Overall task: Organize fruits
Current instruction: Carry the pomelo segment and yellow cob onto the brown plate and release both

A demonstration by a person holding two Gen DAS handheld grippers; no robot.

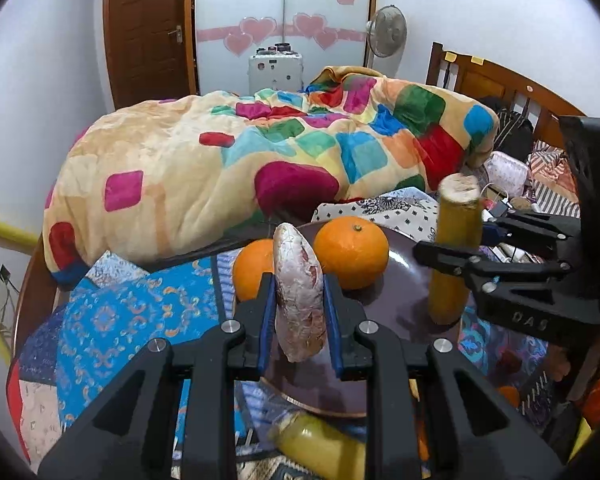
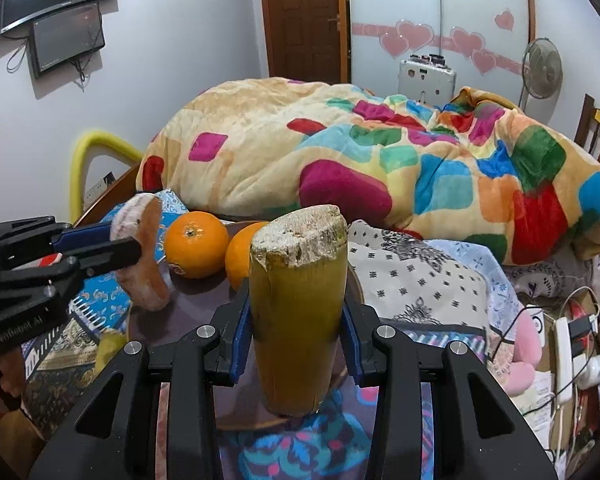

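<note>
We hold a piece in each tool above a dark, glossy round plate (image 1: 404,304) that rests on the patterned bedcover (image 1: 112,320). The left tool (image 1: 300,300) is clenched on a dusty pink-and-white sweet potato (image 1: 300,296), gripped across its middle with its long axis running up and down, its lower tip hanging just above the near part of the plate. The right tool (image 2: 296,312) is clamped on a smooth yellow-green stalk (image 2: 296,308), a cylinder with a rough, fibrous cut top, standing upright with its foot at the plate's right near rim; whether it touches the plate we cannot tell. Two round, shiny oranges (image 1: 352,252) already sit on the far part of the plate, just beyond the sweet potato. As we judge it, the move ahead is a short lowering, and the open spot lies straight below each tool, on the near side of the oranges. Another yellow piece (image 1: 320,444) lies on the bedcover near the plate's near edge, closer to the left tool.
</note>
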